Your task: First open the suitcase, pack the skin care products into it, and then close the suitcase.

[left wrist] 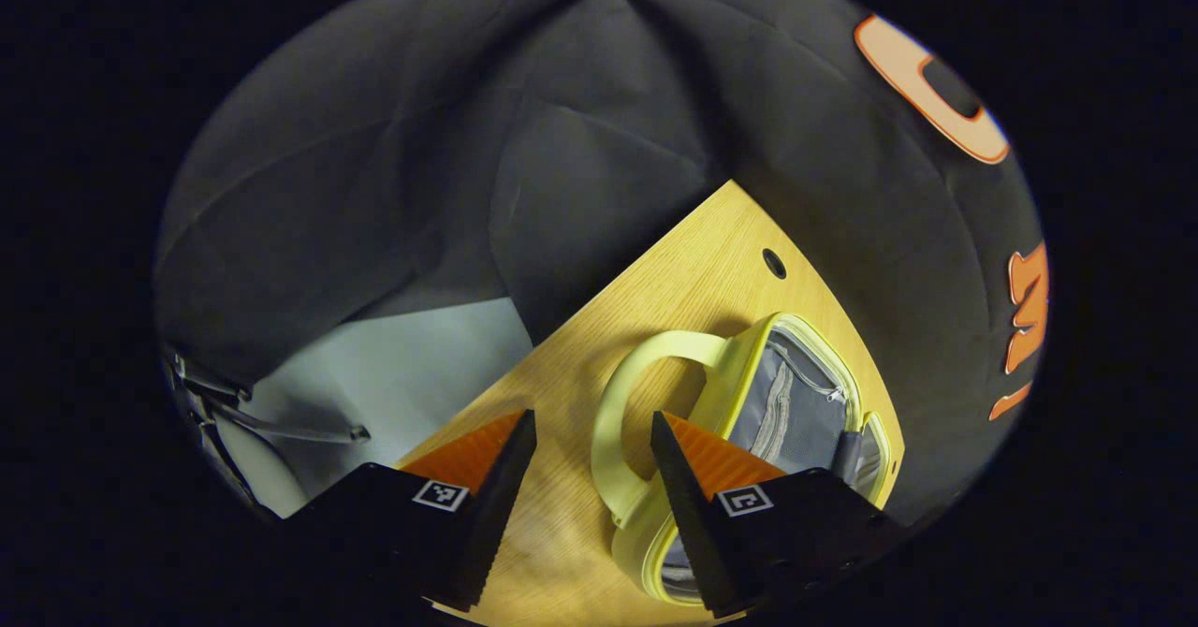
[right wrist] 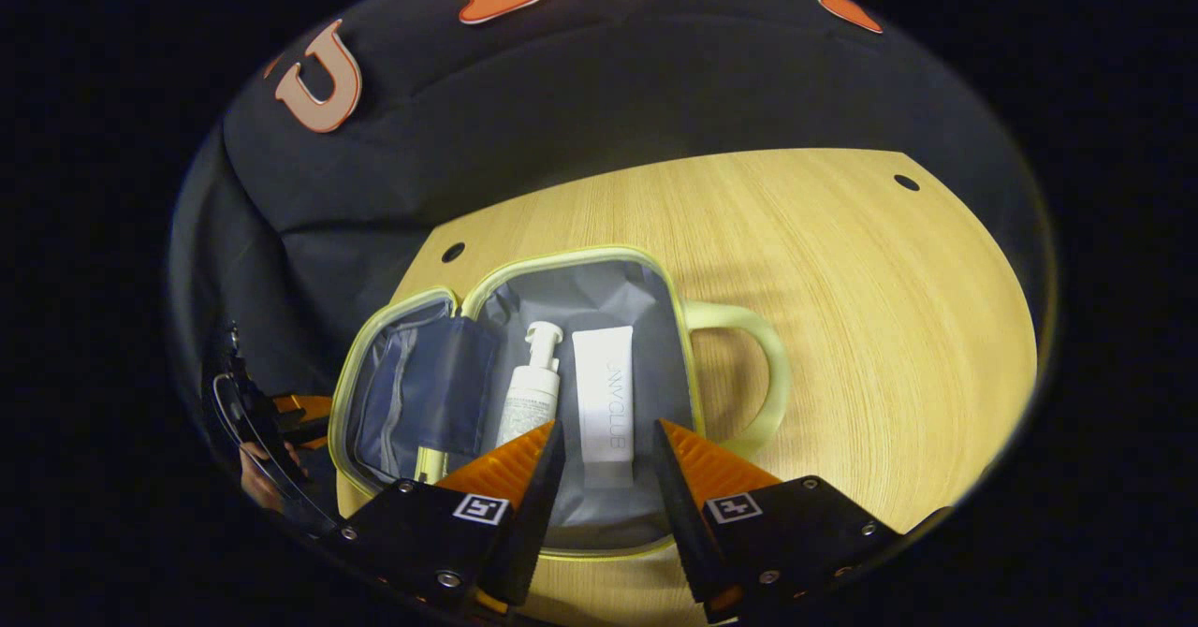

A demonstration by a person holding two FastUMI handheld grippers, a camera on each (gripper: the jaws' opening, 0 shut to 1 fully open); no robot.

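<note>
Right tongs (right wrist: 606, 454) gape above open suitcase (right wrist: 599, 276) holding 2 products.

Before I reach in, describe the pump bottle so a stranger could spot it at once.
On the wooden table lies an open yellow-green suitcase with a grey lining. Two white products lie side by side in its main half. The pump bottle is the one nearer the hinge, rounded with a pump head on top, whereas the flat tube beside it has none.

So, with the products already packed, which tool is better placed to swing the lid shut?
Probably left: the left tool hangs open beside the suitcase by its lid. The right tool hangs open over the tube and pump bottle.
</note>
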